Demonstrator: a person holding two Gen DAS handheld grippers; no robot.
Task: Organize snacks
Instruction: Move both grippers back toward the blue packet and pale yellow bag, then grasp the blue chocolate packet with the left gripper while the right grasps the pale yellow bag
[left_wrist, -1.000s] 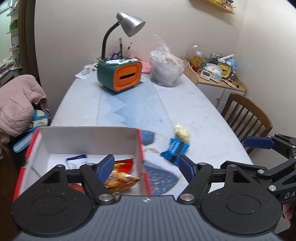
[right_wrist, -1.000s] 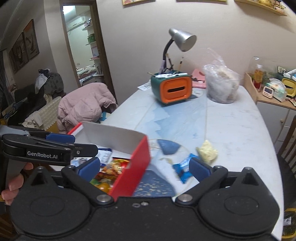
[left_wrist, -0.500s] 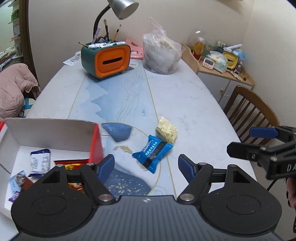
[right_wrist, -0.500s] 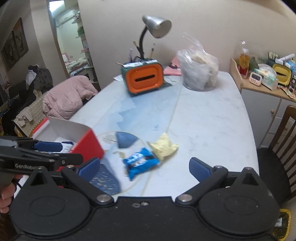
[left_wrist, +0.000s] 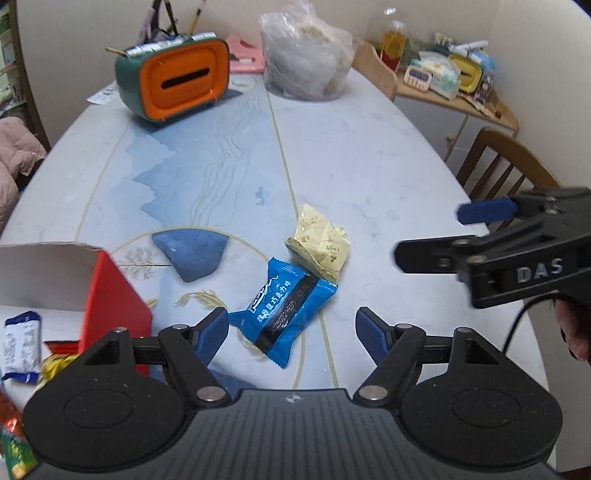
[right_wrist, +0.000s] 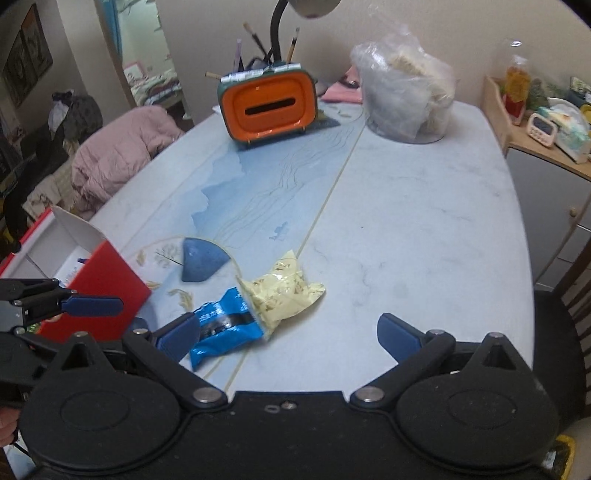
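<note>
Glossy plastic wrapper (left_wrist: 284, 312) – smooth marble-look table (left_wrist: 369, 155)

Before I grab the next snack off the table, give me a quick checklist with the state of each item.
1. Left claw open and empty: ok.
2. Right claw open and empty: ok.
3. Blue snack packet lying free on the table, lined up between the left claw's fingers: ok.
4. Yellow snack packet clear of the blue one: not ok, they overlap at one end.
5. Red box open, with room left: ok, snacks lie inside and white floor shows.
6. Claws clear of each other: cannot tell, they are close.
</note>
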